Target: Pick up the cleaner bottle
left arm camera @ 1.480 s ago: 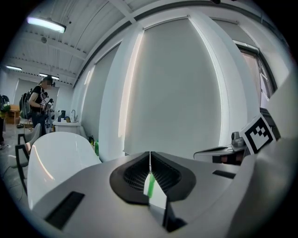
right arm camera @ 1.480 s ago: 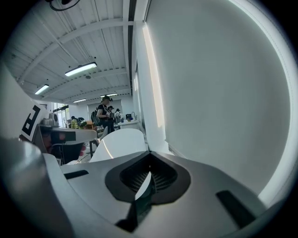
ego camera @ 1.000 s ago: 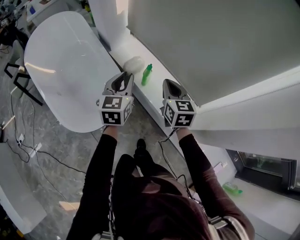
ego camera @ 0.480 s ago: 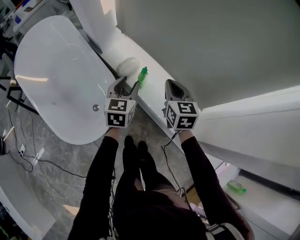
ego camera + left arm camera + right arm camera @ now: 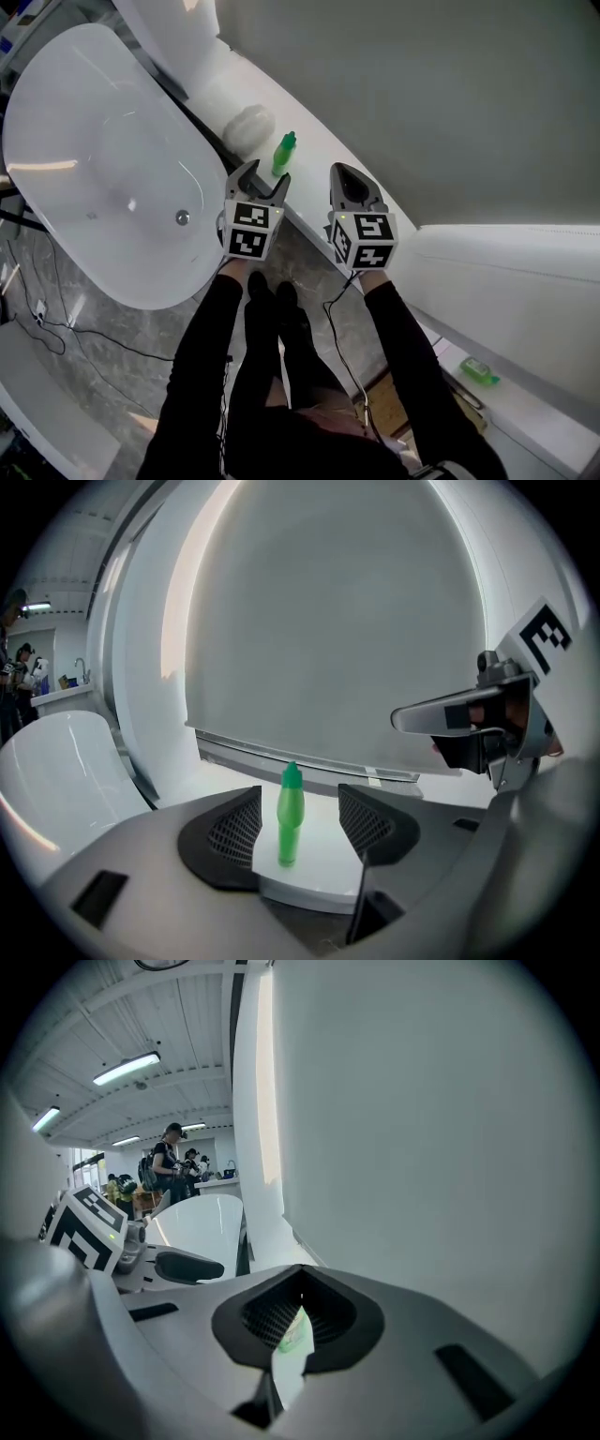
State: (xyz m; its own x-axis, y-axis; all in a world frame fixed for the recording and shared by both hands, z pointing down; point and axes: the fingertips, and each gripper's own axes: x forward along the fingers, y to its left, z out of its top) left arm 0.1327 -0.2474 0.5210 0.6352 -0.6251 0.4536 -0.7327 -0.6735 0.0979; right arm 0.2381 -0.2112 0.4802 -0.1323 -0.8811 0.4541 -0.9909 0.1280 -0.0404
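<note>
On the ledge (image 5: 311,187) stands the bottle (image 5: 290,813), likely light, slick plastic; grip mid-body. Left gripper (image 5: 266,174) jaws are opening around it, not touching; right gripper (image 5: 340,170) jaws are closed.

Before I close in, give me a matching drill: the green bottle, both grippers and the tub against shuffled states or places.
1 cleaner bottle
2 left gripper
3 right gripper
4 bathtub

A jaws together, gripping nothing
B white, drain in its floor
C upright on the white ledge
D jaws apart, framing the bottle without touching it

Pairs: 1-C, 2-D, 3-A, 4-B.
The left gripper's jaws are opening.
</note>
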